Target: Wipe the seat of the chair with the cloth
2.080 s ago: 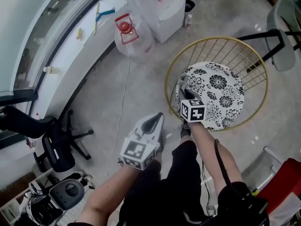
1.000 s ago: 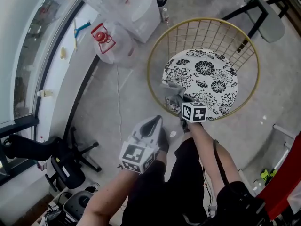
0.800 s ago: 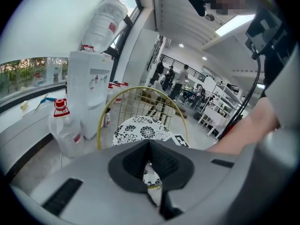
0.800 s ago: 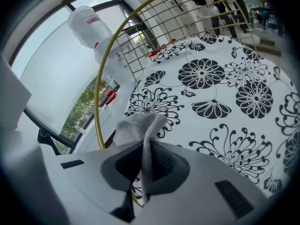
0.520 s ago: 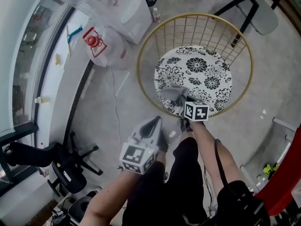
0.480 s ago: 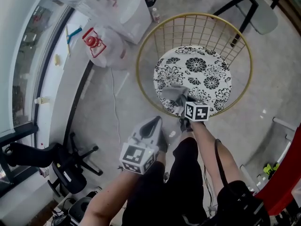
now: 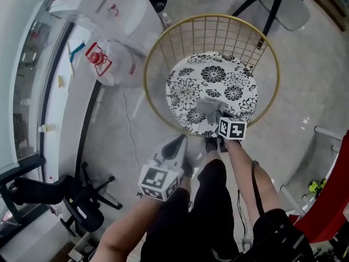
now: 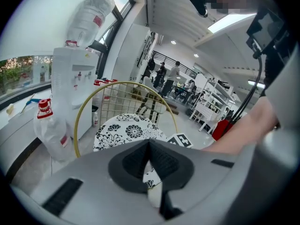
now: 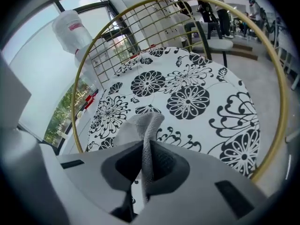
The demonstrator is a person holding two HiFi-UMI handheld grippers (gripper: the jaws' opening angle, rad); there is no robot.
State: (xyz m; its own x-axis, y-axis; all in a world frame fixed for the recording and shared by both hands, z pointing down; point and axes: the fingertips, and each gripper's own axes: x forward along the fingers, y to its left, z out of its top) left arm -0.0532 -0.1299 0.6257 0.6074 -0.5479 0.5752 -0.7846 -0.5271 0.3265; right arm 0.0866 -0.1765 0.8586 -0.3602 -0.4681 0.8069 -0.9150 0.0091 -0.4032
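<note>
The chair has a round white seat with black flowers (image 7: 212,89) inside a gold wire frame (image 7: 155,48). My right gripper (image 7: 221,116) is shut on a grey cloth (image 7: 209,107), which rests on the near edge of the seat. In the right gripper view the cloth (image 9: 143,125) stands pinched between the jaws over the seat (image 9: 187,97). My left gripper (image 7: 175,146) hangs below the chair, off the seat, its jaws shut with nothing between them. The left gripper view shows the seat (image 8: 124,130) and the gold frame (image 8: 79,121) ahead.
A white water dispenser (image 7: 117,7) and a clear jug with a red cap (image 7: 106,59) stand left of the chair. A grey stool (image 7: 283,4) is behind it. A black office chair (image 7: 76,201) sits at lower left. A cable (image 7: 128,130) lies on the floor.
My right gripper has slid the cloth to the right along the near part of the seat. The left gripper has stayed in place.
</note>
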